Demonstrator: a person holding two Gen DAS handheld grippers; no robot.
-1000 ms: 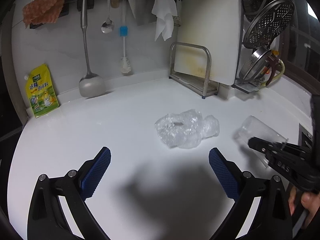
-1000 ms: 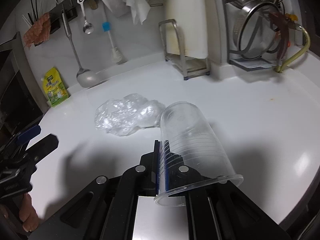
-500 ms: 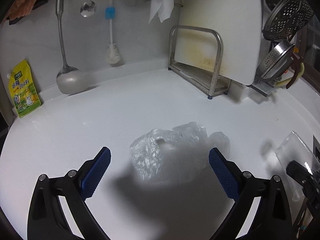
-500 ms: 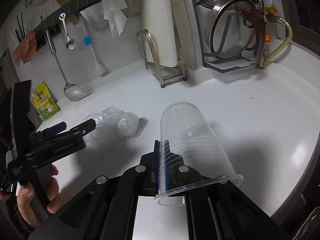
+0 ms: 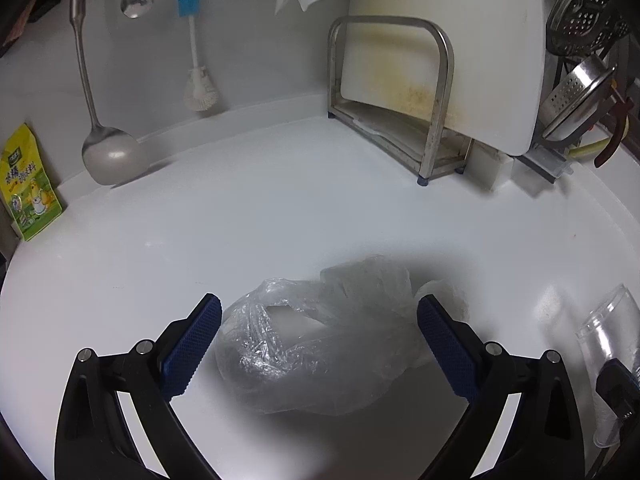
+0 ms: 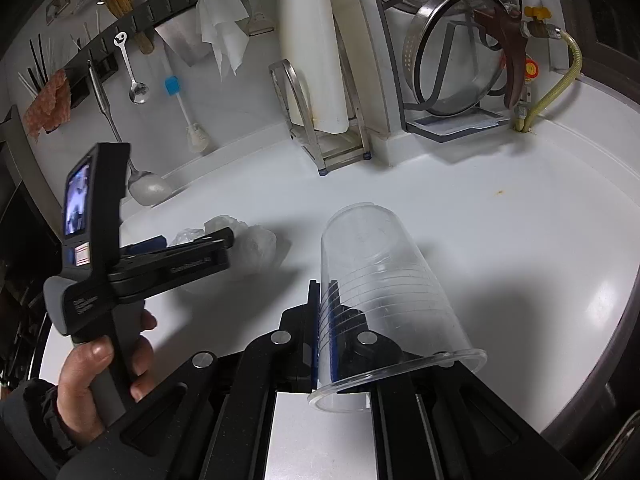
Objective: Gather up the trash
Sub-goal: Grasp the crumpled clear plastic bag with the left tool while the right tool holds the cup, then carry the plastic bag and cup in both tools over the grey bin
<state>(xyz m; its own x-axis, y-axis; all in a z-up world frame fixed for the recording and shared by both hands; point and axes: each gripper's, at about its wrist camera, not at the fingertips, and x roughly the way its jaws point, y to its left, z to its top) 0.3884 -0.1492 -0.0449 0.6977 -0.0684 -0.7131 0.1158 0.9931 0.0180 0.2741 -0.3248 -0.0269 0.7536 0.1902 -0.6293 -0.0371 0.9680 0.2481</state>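
A crumpled clear plastic bag (image 5: 320, 344) lies on the white counter (image 5: 280, 220). My left gripper (image 5: 319, 308) is open, its blue pads (image 5: 192, 344) standing either side of the bag without pressing it. In the right wrist view the left gripper (image 6: 196, 242) reaches over the bag (image 6: 256, 244), with a person's hand (image 6: 92, 376) on its handle. My right gripper (image 6: 326, 308) is shut on the wall of a clear plastic cup (image 6: 380, 272), which tilts with its rim toward the camera. The cup (image 5: 612, 328) also shows at the right edge of the left wrist view.
A white cutting board (image 5: 440, 40) stands in a steel rack (image 5: 436, 112) at the back. A ladle (image 5: 108, 152), a spoon and a brush (image 5: 196, 80) hang on the wall, with a yellow pouch (image 5: 28, 188) at left. Strainers (image 6: 452, 52) and a hose (image 6: 556, 88) fill the back right. The counter's dark edge (image 6: 616, 340) curves along the right.
My left gripper has moved forward and down to the bag, which now lies between its open fingers. The right gripper keeps its hold on the cup.
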